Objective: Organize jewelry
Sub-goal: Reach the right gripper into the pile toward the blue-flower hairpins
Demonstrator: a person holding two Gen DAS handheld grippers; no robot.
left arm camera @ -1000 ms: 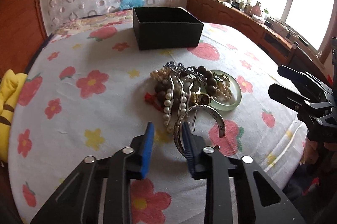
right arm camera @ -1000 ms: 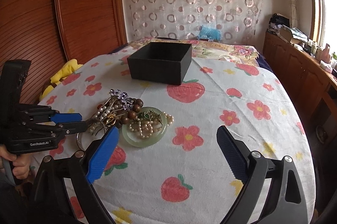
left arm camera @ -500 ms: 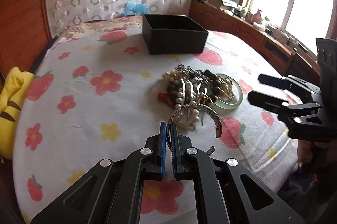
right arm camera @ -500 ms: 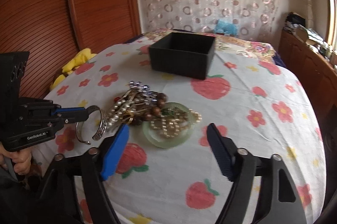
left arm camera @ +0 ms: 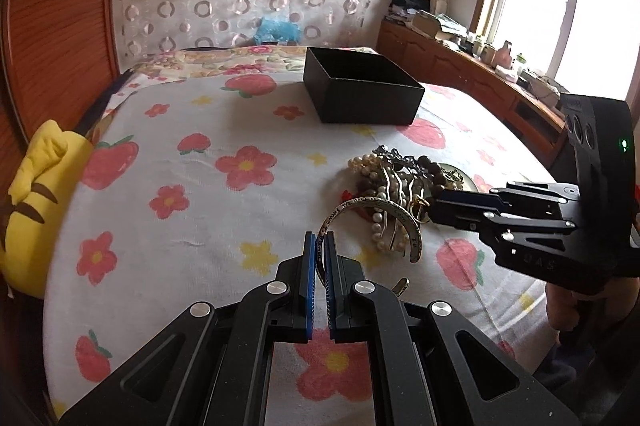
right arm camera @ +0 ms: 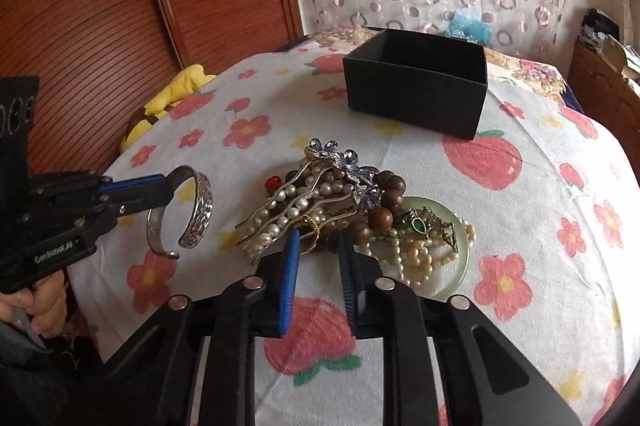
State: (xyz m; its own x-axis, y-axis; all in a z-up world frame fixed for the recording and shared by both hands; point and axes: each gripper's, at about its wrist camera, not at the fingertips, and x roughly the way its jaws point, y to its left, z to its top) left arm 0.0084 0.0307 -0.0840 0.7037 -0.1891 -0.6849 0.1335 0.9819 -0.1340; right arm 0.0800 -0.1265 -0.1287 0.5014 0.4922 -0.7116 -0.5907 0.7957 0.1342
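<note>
Item: silver cuff bracelet [right arm camera: 198, 211], open C-band, embossed pattern outside.
Location: lifted above the floral tablecloth [right arm camera: 520, 209], left of the jewelry pile [right arm camera: 320, 201].
Orientation: gap faces down toward cloth; band stands on edge.
Left gripper [left arm camera: 319, 246]: fingers clamped on the band.
Right gripper [right arm camera: 318, 250]: fingers closing around a gold ring [right arm camera: 310, 226] in the pile.

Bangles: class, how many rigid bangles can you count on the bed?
2: a silver cuff bangle pinched in the left hand-held gripper, and a pale green bangle under the jewelry pile. More may be hidden.

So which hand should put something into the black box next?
Left, probably. The left gripper is already clamped on the silver bangle, lifted clear of the pile; the right gripper is only closing around a gold ring.
</note>
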